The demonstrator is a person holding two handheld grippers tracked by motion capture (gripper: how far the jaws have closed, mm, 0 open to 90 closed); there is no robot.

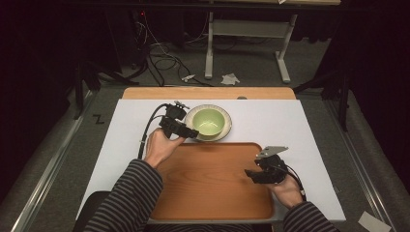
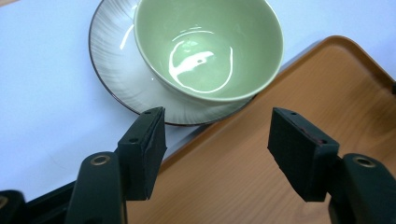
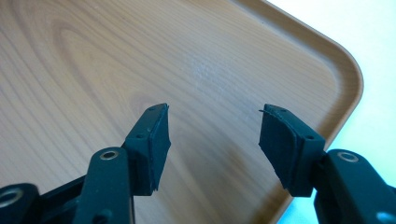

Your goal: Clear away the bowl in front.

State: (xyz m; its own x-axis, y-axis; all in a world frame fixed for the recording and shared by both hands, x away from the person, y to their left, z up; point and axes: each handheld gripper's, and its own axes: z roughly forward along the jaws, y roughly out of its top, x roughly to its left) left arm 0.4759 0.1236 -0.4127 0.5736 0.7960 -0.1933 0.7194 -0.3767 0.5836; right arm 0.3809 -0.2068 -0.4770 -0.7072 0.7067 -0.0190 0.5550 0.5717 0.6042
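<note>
the pale green glazed bowl [image 1: 209, 121] sits in a grey ribbed saucer with a dark rim [image 1: 226, 130], on the white tabletop [image 1: 300, 125] just beyond the far edge of the brown wood-grain tray [image 1: 212, 186], the saucer's rim touching or overlapping that edge (cannot tell which). left gripper [image 1: 193, 134] hangs at the tray's far left corner, just beside the saucer, jaws wide apart, gripping nothing. right gripper [image 1: 249, 172] hovers over the tray's right half, jaws likewise spread and empty.
</note>
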